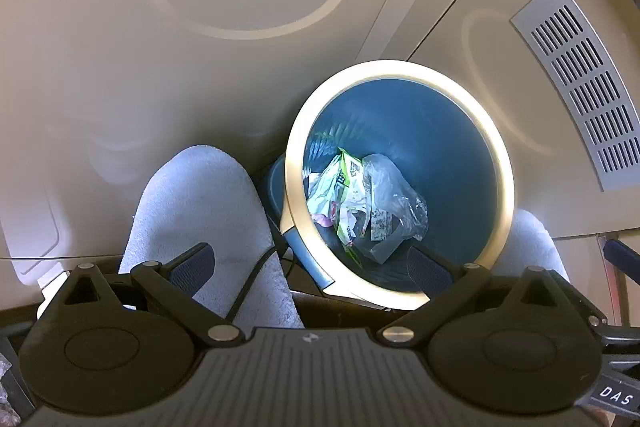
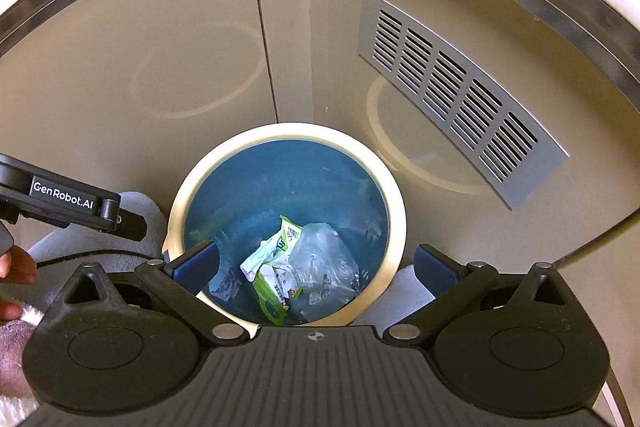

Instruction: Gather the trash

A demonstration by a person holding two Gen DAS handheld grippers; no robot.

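Both grippers are hovering, jaws wide and empty, over a blue wastebasket already holding trash.

The left gripper (image 1: 310,265) and right gripper (image 2: 316,261) are each looking down into the cream-rimmed wastebasket (image 2: 394,195), where the collected trash is lying at the bottom: a green-and-white snack wrapper (image 2: 276,267) beside a crumpled clear plastic bag (image 2: 324,259). Judging by this, a drop looks finished; the next pick would call for lifting clear of the rim before swinging away, so no finger catches it and tips the basket. The right wrist view is showing the left gripper's branded body and part of a hand (image 2: 16,267) at the left edge, unseen in the other view. The left wrist view alone is showing pale fabric (image 1: 204,211) flanking the basket. Both are showing the cabinet's metal vent grille (image 1: 584,83).
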